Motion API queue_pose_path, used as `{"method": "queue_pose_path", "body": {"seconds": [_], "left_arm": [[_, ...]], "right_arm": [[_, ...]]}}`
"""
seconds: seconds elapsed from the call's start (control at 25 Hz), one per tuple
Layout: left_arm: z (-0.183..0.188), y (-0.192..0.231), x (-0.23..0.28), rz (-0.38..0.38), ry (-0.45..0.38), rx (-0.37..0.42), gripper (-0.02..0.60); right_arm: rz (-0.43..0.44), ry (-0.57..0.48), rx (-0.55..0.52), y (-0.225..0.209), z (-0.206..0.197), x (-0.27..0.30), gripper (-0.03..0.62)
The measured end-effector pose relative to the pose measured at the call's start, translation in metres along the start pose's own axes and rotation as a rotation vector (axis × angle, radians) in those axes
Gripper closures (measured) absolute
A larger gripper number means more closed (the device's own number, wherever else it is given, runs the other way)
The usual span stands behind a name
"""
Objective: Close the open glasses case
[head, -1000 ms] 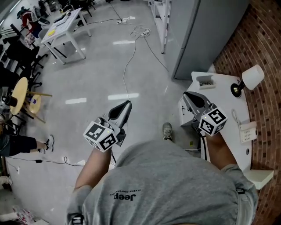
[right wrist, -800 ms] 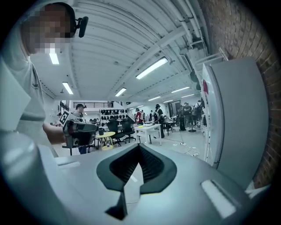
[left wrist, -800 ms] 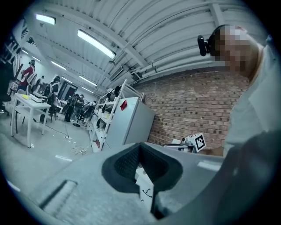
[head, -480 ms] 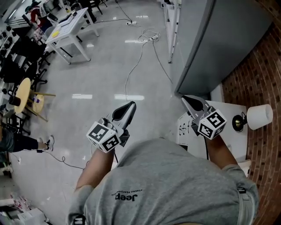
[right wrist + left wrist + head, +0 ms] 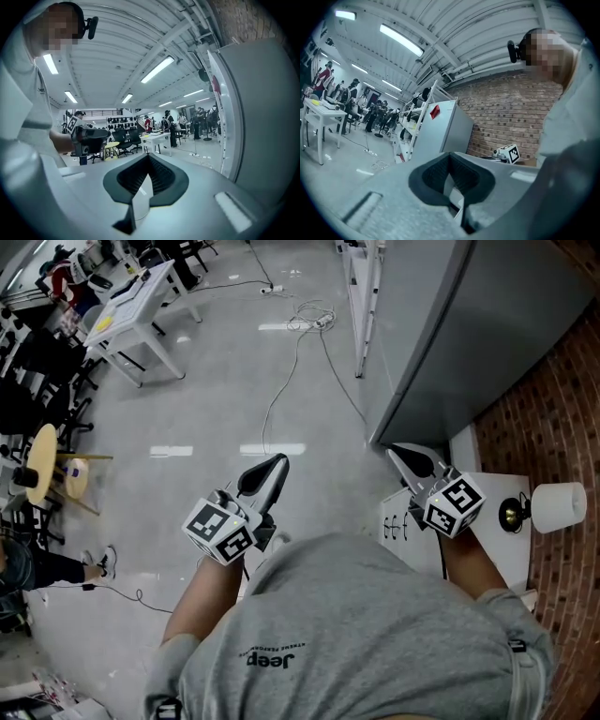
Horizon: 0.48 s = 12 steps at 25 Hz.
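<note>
No glasses case shows in any view. In the head view my left gripper (image 5: 272, 465) is held level over the grey floor, shut, with nothing in it. My right gripper (image 5: 401, 454) is shut and empty too, and points toward the foot of a grey cabinet (image 5: 469, 334). The left gripper view shows the closed jaws of the left gripper (image 5: 450, 154) with the right gripper's marker cube (image 5: 507, 153) beyond them. In the right gripper view the right gripper (image 5: 149, 157) is shut, and the left gripper (image 5: 86, 138) is at the left.
A white table (image 5: 412, 521) with a lamp (image 5: 555, 504) stands at the right against a brick wall (image 5: 553, 409), partly hidden by the person's body. A cable (image 5: 291, 343) runs across the floor. A white desk (image 5: 131, 301), chairs and a round yellow table (image 5: 42, 451) stand far left.
The whole scene has shifted: the white table has slid down and right, mostly out of sight, and the grey cabinet now fills the upper right. Both grippers stay shut and empty.
</note>
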<state>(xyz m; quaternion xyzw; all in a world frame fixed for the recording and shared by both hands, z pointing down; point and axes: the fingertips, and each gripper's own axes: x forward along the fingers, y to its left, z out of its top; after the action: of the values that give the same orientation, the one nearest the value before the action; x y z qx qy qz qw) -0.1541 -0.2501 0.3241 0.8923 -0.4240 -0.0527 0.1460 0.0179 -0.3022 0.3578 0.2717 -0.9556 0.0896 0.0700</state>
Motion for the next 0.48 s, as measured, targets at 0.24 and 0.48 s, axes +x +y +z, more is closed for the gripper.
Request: {"method": "queue_pose_path", "body": {"seconds": [0.24, 0.48], "left_arm": [[0.017, 0.059, -0.01, -0.095, 0.016, 0.003, 0.586], [0.031, 0.096, -0.01, -0.133, 0.038, 0.071, 0.584]], "right_arm": [[-0.108, 0.006, 0.002, 0.004, 0.008, 0.047, 0.585], [-0.163, -0.005, 0.002, -0.003, 0.017, 0.071, 0.585]]}}
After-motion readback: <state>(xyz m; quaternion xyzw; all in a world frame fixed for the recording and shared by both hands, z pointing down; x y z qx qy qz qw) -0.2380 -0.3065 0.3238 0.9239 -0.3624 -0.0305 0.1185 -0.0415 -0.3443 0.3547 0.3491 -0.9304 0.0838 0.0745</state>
